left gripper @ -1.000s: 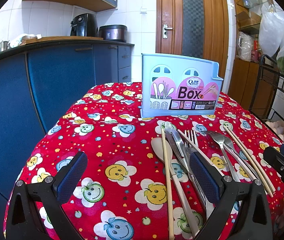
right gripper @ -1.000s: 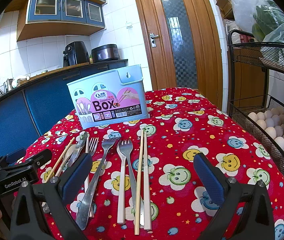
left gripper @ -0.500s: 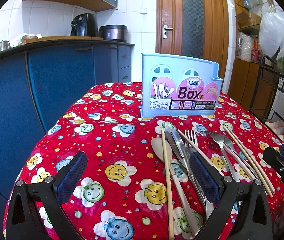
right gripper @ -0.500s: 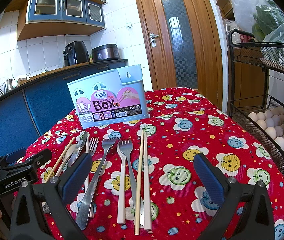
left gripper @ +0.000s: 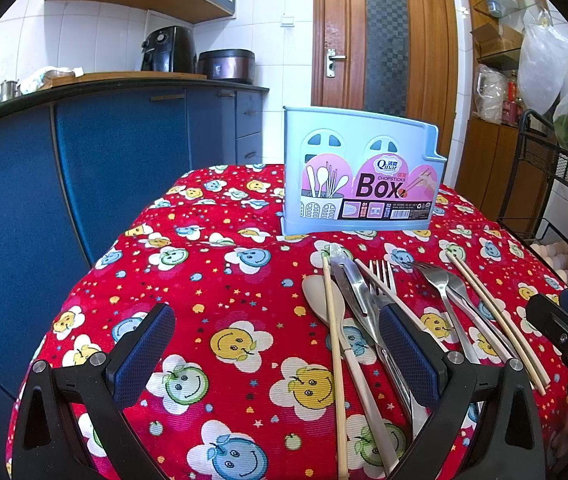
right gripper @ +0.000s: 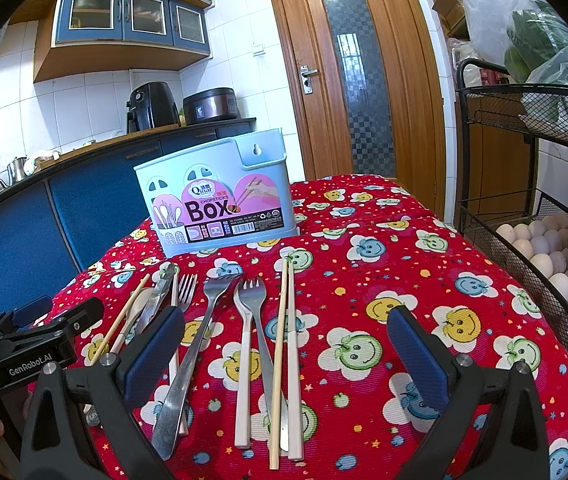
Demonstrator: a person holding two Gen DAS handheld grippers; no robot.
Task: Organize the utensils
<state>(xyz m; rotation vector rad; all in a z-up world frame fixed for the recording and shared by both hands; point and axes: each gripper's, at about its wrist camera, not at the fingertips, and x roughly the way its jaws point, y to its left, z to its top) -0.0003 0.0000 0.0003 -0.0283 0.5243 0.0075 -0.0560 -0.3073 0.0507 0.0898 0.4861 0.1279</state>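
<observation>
Both grippers wait, nothing picked up yet.

The left gripper (left gripper: pixel 276 344) and right gripper (right gripper: pixel 284 344) hover empty with jaws wide apart over the utensils (right gripper: pixel 244 320), which lie in a row on the tablecloth (right gripper: pixel 464 280) before the blue box (right gripper: pixel 220 200). Next, judging by this: descend and close on one piece.

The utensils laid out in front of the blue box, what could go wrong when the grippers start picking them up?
1. The bamboo chopstick lies across the beige spoon, with a steel knife overlapping alongside, so the open left gripper may drag a neighbour.
2. The light blue plastic chopsticks box stands free on the red smiley tablecloth; a hard drop-in could tip it.
3. The open right gripper hangs over closely packed forks and chopsticks, so it may pinch two.
</observation>
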